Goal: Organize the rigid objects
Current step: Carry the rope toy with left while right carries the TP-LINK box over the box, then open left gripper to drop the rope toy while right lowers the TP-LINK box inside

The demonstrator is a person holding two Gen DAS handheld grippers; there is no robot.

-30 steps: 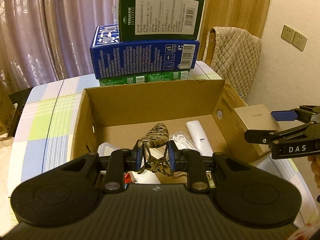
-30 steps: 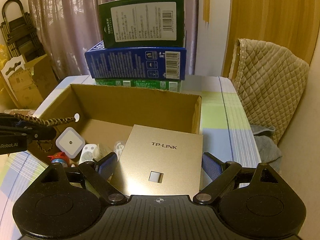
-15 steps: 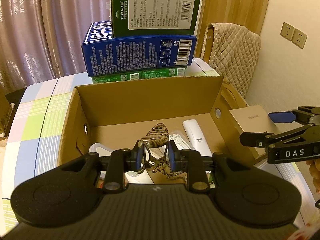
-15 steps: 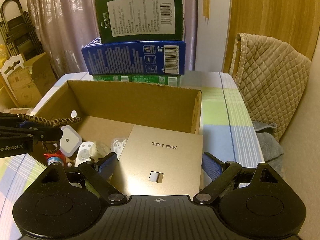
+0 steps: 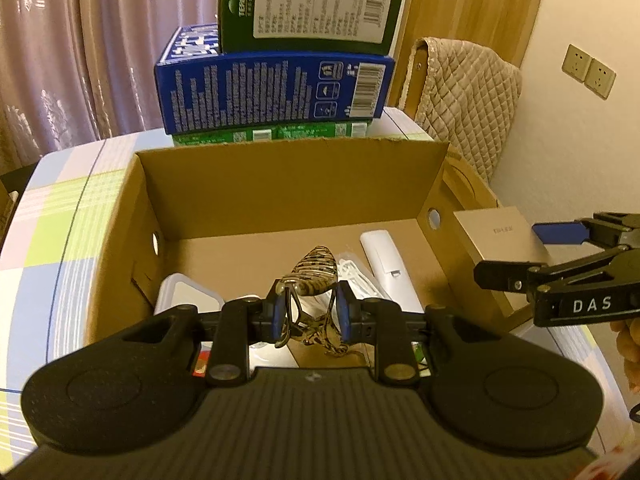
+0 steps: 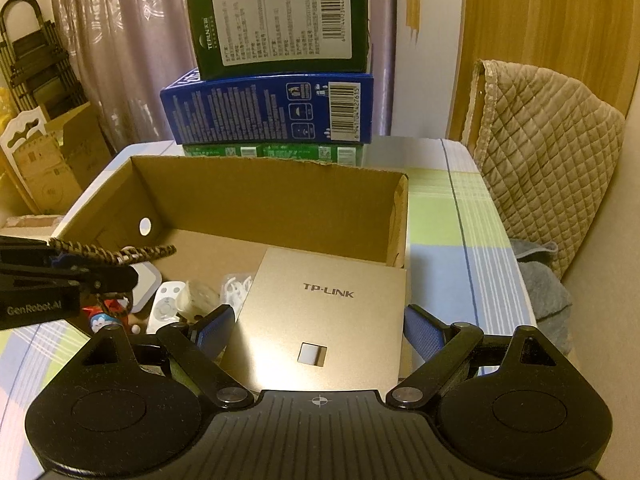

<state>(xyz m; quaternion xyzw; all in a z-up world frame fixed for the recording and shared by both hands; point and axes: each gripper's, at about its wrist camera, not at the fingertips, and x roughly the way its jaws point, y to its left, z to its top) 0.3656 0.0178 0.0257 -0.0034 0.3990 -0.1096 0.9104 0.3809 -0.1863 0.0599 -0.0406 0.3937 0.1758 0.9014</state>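
Note:
My left gripper point(image 5: 312, 312) is shut on folded tortoiseshell glasses point(image 5: 316, 272), held over the front of the open cardboard box point(image 5: 288, 148). In the right wrist view the left gripper point(image 6: 120, 276) reaches in from the left with a glasses arm point(image 6: 120, 254) sticking out over the cardboard box point(image 6: 260, 164). My right gripper point(image 6: 316, 328) stands wide, its blue pads point(image 6: 212, 330) against both sides of a flat gold TP-LINK box point(image 6: 328, 320) by the carton's right wall. The left wrist view shows that gripper point(image 5: 528, 254) and the gold box point(image 5: 496, 236) outside the wall.
Inside the carton lie a white remote point(image 5: 384, 256), white cable point(image 6: 236, 288), a white square light point(image 6: 144, 280) and a small toy figure point(image 6: 108, 312). Stacked blue point(image 6: 264, 108) and dark green point(image 6: 280, 20) boxes stand behind. A quilted chair point(image 6: 548, 152) is at right.
My left gripper has sunk a little toward the carton with the glasses, so the carton looks closer. The right gripper and the gold box have stayed put.

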